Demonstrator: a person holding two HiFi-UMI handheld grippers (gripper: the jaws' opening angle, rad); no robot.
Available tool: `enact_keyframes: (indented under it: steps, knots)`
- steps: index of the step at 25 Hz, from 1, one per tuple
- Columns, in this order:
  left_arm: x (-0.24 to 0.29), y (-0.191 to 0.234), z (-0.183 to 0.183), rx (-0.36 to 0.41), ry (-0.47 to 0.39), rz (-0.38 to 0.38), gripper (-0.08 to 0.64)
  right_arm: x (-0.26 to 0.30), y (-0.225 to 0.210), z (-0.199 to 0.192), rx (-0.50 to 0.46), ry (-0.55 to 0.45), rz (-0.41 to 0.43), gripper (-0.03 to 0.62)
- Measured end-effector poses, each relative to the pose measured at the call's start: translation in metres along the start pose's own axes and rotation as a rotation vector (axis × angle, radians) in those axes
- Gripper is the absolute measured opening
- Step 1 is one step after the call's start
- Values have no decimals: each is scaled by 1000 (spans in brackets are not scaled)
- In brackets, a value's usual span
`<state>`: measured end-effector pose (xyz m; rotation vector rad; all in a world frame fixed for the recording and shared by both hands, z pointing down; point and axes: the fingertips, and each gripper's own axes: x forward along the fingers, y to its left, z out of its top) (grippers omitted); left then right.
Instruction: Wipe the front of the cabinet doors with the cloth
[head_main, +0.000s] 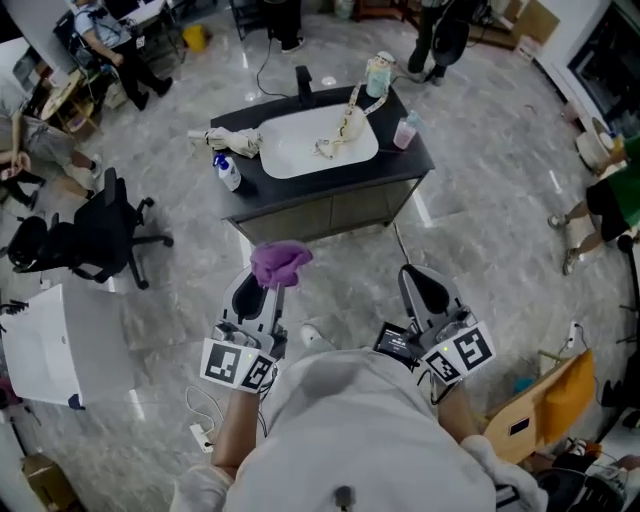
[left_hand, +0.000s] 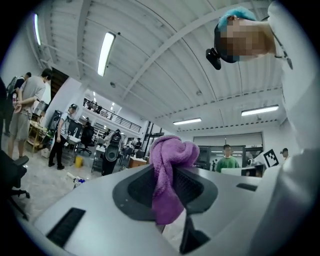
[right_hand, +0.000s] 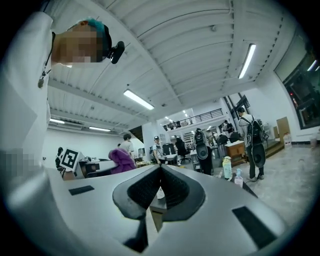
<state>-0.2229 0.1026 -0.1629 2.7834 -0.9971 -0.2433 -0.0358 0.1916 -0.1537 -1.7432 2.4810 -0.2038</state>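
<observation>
Pinching soft, light cloth (head_main: 280, 262) by its bunched middle in left tongs (head_main: 268, 288); clenching right tongs (head_main: 426, 284) empty; doors (head_main: 340, 212) at twelve o'clock.

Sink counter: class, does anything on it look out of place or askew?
Yes. A pale strip trails across the white basin, and a crumpled white cloth lies bunched at the counter's left end.

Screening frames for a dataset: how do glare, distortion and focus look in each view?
Head view: sharp, even light, pale glare streaks on the glossy floor. Left gripper view: strong fisheye bending, dark corners, ceiling lamp blown out, purple cloth crisp. Right gripper view: same fisheye and dark corners, strip light overexposed, distant people small and soft.
</observation>
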Motion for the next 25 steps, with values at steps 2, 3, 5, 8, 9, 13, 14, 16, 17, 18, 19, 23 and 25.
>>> enact_keyframes:
  steps: [2, 3, 5, 8, 9, 13, 14, 16, 17, 18, 19, 23, 25]
  knots:
    - [-15, -19, -1, 2, -1, 24, 94, -13, 10, 1, -2, -6, 42, 28]
    - [-22, -28, -5, -6, 8, 38, 94, -22, 14, 1, -5, -7, 56, 28]
    - [-34, -47, -15, -33, 32, 64, 94, -43, 14, 1, -3, -7, 65, 28]
    - [-45, -82, -25, -62, 47, 84, 94, -76, 1, 1, 23, 0, 58, 28]
    - [-50, -93, -25, -77, 41, 89, 94, -87, -2, -2, 29, 7, 56, 28]
    - [-84, -118, -22, -93, 16, 159, 94, -117, -5, -14, 35, 32, 68, 28]
    - [-93, -120, -22, -87, 17, 183, 94, -121, -4, -14, 36, 29, 76, 28]
    - [-111, -122, -23, -71, 23, 219, 94, -127, 2, -13, 34, 19, 93, 28]
    - [-119, -122, -23, -61, 26, 229, 94, -130, 7, -12, 26, 16, 98, 28]
    - [-126, -122, -24, -52, 29, 233, 94, -132, 13, -11, 15, 13, 99, 28]
    - [-131, -121, -24, -50, 29, 230, 94, -134, 18, -11, 5, 9, 94, 28]
    - [-140, -110, -26, -90, 5, 198, 94, -132, 34, -13, 11, -7, 55, 28]
    - [-142, -103, -24, -103, -15, 183, 94, -127, 41, -14, 27, -18, 40, 28]
